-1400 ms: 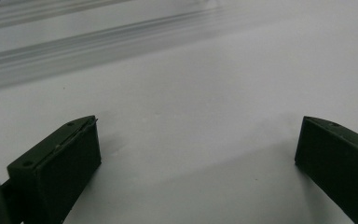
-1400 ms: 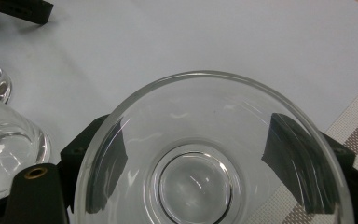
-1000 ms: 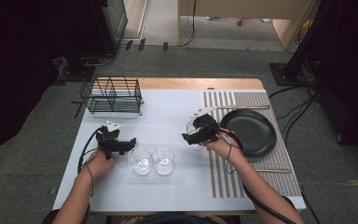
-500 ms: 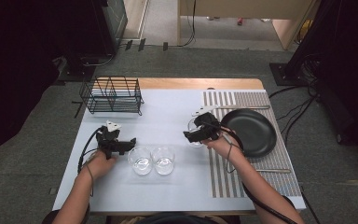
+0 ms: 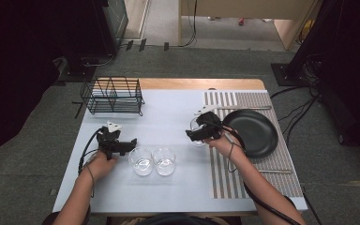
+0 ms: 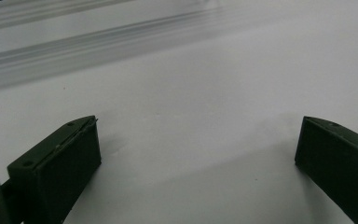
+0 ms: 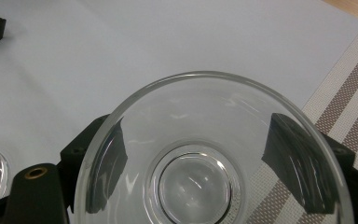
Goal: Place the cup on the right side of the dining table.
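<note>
Both forearms reached in from 6 o'clock. 3 glass bowls were out: 2 touching at table centre, 1 bowl (image 7: 205,158) clamped between the right gripper (image 5: 201,133)'s closed jaws, just at 9 o'clock of the black pan (image 5: 255,133). The left gripper (image 5: 122,145) rested wide open, empty, on the white table (image 5: 168,108)

Clear glass bowl (image 7: 205,154) upright, empty, clamped at striped mat's (image 7: 349,116) edge.
</note>
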Demonstrator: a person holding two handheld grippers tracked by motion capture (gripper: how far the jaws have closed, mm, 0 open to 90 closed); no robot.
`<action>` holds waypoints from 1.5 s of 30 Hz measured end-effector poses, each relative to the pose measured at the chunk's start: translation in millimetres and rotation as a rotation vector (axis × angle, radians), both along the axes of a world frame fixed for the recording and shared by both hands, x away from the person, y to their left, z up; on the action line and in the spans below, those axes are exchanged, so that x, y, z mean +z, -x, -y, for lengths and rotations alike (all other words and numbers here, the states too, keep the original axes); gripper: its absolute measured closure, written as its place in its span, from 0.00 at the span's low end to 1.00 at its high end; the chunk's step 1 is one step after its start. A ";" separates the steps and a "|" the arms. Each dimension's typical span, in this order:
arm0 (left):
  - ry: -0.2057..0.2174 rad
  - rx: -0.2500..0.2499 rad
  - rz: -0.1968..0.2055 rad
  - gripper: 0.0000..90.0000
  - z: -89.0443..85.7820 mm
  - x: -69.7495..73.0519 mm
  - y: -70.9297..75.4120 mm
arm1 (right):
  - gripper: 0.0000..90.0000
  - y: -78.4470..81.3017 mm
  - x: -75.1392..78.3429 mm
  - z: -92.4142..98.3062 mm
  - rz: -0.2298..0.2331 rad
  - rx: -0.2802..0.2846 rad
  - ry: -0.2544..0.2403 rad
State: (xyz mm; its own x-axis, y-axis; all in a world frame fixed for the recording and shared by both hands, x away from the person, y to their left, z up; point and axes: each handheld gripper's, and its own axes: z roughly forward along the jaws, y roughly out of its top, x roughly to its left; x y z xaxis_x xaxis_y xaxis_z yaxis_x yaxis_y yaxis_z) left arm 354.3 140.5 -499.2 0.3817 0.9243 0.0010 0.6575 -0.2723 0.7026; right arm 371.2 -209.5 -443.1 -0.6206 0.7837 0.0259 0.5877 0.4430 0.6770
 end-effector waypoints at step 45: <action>-0.003 0.001 0.001 0.00 0.1 0.0 0.4 | 0.22 -16.9 -2.7 12.0 0.016 -0.060 0.011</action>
